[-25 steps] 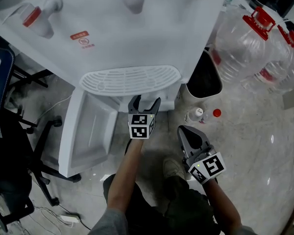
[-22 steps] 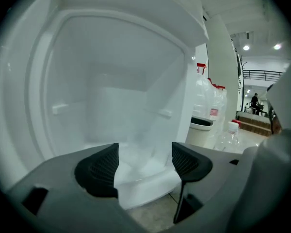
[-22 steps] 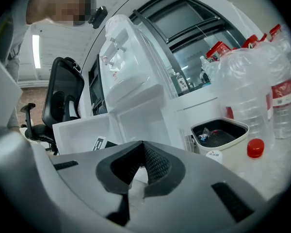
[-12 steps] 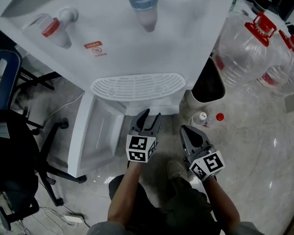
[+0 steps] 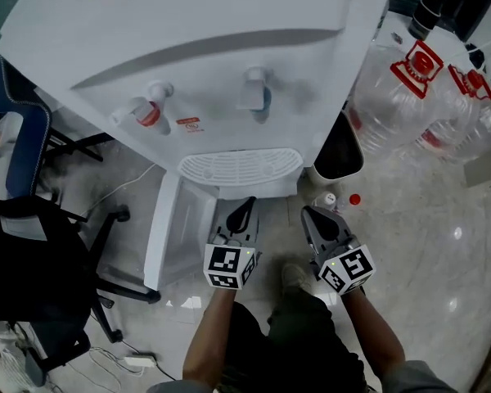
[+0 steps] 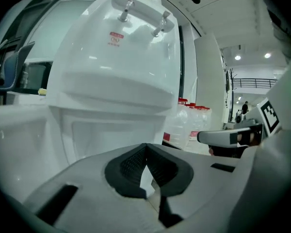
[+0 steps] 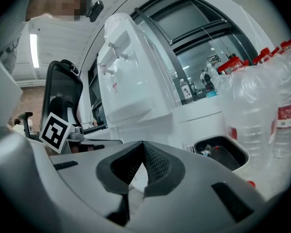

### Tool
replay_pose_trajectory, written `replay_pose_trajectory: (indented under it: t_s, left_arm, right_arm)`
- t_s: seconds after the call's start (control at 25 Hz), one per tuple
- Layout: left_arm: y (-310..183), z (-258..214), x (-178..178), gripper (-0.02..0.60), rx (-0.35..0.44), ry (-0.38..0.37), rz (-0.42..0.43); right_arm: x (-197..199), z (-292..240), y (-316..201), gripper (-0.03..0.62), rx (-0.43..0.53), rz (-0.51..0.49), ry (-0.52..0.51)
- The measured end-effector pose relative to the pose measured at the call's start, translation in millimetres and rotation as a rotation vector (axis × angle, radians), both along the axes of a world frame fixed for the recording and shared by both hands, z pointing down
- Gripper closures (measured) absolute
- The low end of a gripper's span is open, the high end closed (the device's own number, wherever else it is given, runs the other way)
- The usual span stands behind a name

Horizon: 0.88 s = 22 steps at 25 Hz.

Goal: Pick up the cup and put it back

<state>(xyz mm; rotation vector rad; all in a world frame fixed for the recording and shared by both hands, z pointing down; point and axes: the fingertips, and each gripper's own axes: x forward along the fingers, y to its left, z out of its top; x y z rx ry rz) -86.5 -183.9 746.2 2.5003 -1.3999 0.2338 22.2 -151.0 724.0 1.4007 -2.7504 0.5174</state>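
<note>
Lower centre: I'm holding left claw [image 5: 244,207] and right claw [image 5: 313,217] pinched together, empty, before the dispenser [image 5: 229,72] — no cup showing; task looks finished.

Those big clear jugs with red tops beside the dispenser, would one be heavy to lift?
Probably light: the nearest jug looks see-through and empty. Its thin-looking wall may flex when squeezed. Being round, it could roll if tipped.

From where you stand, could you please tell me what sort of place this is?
Most likely an office water corner: a white water dispenser on a polished floor, large clear water bottles with red caps beside it, and a black office chair on its other side.
</note>
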Motion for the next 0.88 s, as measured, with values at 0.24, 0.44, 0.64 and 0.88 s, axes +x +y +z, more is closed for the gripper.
replay_pose_trajectory:
  t_s: [0.24, 0.44, 0.64, 0.88]
  left_arm:
    - [26, -60, -8, 0.574, -0.040, 0.047, -0.009]
    - [38, -150, -17, 0.574, -0.021, 0.054, -0.010]
    - [61, -272, -20, 0.574, 0.005, 0.095, -0.003]
    - [105, -409, -18, 0.574, -0.013, 0.110, -0.017]
  right_arm:
    - [2, -67, 5, 0.585, -0.027, 0.015, 0.006]
    - [-4, -140, 14, 0.585, -0.039, 0.008, 0.016]
    - [-14, -235, 31, 0.585, -0.040, 0.008, 0.011]
    - [-16, -373, 67, 0.585, -0.024, 0.021, 0.008]
